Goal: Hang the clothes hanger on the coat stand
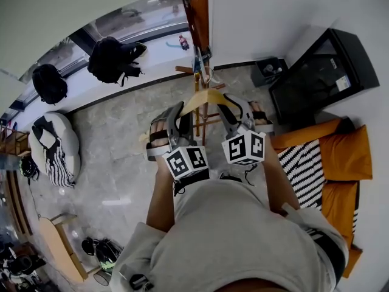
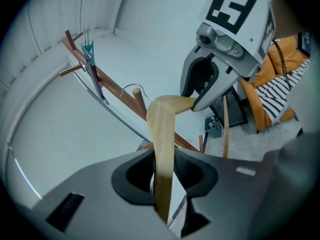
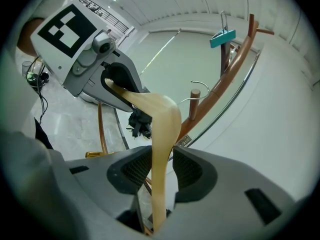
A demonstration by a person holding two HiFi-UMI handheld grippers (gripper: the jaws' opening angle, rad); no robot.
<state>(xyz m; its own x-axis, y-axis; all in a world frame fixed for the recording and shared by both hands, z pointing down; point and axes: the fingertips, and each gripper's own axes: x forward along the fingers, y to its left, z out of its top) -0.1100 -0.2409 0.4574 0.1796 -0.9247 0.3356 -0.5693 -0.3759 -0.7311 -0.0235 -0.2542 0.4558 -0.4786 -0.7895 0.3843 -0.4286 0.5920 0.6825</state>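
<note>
A pale wooden clothes hanger [image 1: 206,96] is held level in front of me, one arm in each gripper. My left gripper [image 1: 180,111] is shut on its left arm [image 2: 162,134], and the pads press both sides. My right gripper [image 1: 228,107] is shut on the other arm [image 3: 162,134]. Each gripper view shows the opposite gripper clamped at the hanger's far end: the right gripper [image 2: 196,103] and the left gripper [image 3: 116,86]. The hanger's wire hook [image 2: 138,88] sits close to a peg of the brown wooden coat stand [image 2: 117,90], just beyond the hanger. Whether they touch I cannot tell. The stand's pegs [image 1: 198,72] rise ahead of both grippers.
A teal clip [image 3: 222,38] hangs on the stand's upper pole. Two black backpacks [image 1: 112,56] lie on the window ledge at the left. A striped beanbag [image 1: 55,145] lies on the floor, a black cabinet [image 1: 328,72] stands at the right, and an orange sofa [image 1: 343,157] is beside me.
</note>
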